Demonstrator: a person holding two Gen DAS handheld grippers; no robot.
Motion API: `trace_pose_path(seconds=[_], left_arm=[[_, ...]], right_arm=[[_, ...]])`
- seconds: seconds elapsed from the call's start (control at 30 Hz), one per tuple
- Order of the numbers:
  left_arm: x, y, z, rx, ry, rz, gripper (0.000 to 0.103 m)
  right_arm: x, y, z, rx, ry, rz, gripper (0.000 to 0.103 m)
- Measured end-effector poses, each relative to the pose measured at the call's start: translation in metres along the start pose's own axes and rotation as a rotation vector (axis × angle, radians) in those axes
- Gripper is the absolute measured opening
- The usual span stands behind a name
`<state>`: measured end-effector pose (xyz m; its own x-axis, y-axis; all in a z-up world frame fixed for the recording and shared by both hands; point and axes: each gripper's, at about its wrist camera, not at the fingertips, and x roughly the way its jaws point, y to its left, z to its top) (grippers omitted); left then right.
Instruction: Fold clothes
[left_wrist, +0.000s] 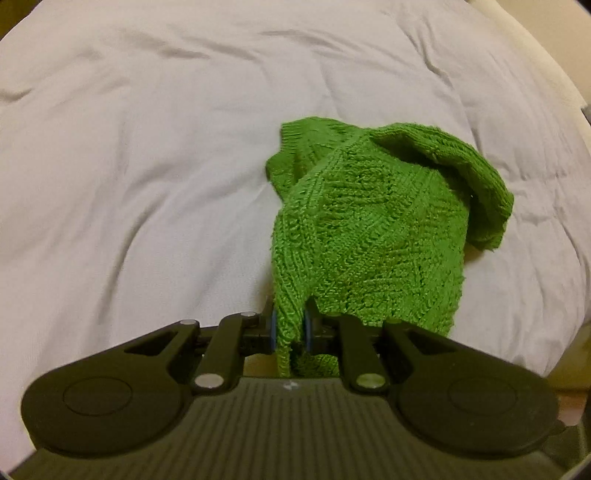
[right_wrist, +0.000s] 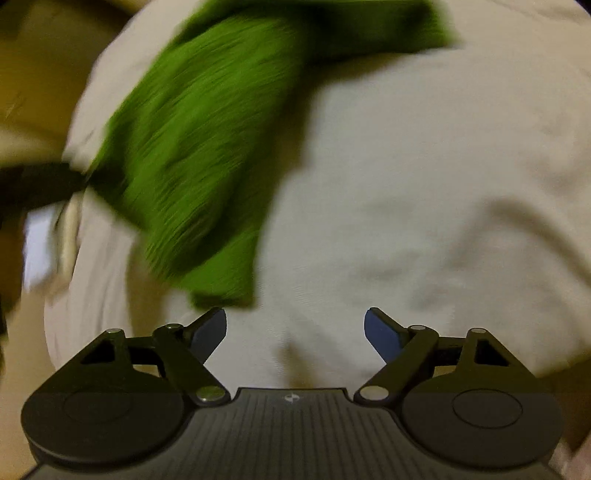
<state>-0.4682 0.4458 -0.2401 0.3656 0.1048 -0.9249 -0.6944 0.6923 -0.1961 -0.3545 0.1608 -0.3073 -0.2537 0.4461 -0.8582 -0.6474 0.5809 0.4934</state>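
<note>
A green knitted garment (left_wrist: 369, 221) lies bunched on a white bed sheet (left_wrist: 147, 147). My left gripper (left_wrist: 290, 332) is shut on its near edge, and the knit stretches away from the blue pads and folds over at the far right. In the right wrist view the same green garment (right_wrist: 192, 147) is blurred and hangs at the upper left, held at its left end by a dark shape that looks like the other gripper (right_wrist: 37, 184). My right gripper (right_wrist: 295, 332) is open and empty, its blue pads (right_wrist: 380, 332) wide apart just below and right of the cloth's lower edge.
The wrinkled white sheet (right_wrist: 406, 184) covers the bed in both views. A beige wall or headboard (left_wrist: 546, 37) shows at the far right of the left wrist view. The bed's edge and a yellowish floor (right_wrist: 29, 92) show at the left of the right wrist view.
</note>
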Motion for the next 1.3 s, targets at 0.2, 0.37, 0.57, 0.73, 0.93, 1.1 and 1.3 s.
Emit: trace_pose_path(seconds=[0.2,0.37,0.57,0.73,0.93,1.1,1.3], left_arm=[[0.008,0.004,0.001,0.040,0.017,-0.028,0.012],[0.007,0.011,0.000,0.056,0.026,-0.036,0.012],[-0.018,0.007,0.011,0.058,-0.023,-0.057,0.011],[-0.082,-0.002,0.035,0.001,-0.170,-0.183,0.007],[-0.182,-0.040,0.087,0.047,-0.440,-0.274,0.005],[-0.255,-0.067,0.143,0.106,-0.646,-0.237,0.005],[-0.321,-0.085,0.198,0.081,-0.807,-0.145,0.005]], right_arm=[[0.039,0.036,-0.006,-0.097,-0.045,0.054,0.079],[0.064,0.046,0.005,-0.094,-0.070,0.027,0.065],[0.072,0.058,0.024,-0.153,-0.045,-0.045,0.013],[-0.022,0.042,0.052,-0.165,-0.198,-0.222,0.012],[-0.177,0.057,0.122,-0.296,-0.589,-0.428,0.011],[-0.273,0.113,0.203,-0.483,-0.885,-0.485,0.010],[-0.368,0.183,0.290,-0.653,-1.115,-0.586,0.000]])
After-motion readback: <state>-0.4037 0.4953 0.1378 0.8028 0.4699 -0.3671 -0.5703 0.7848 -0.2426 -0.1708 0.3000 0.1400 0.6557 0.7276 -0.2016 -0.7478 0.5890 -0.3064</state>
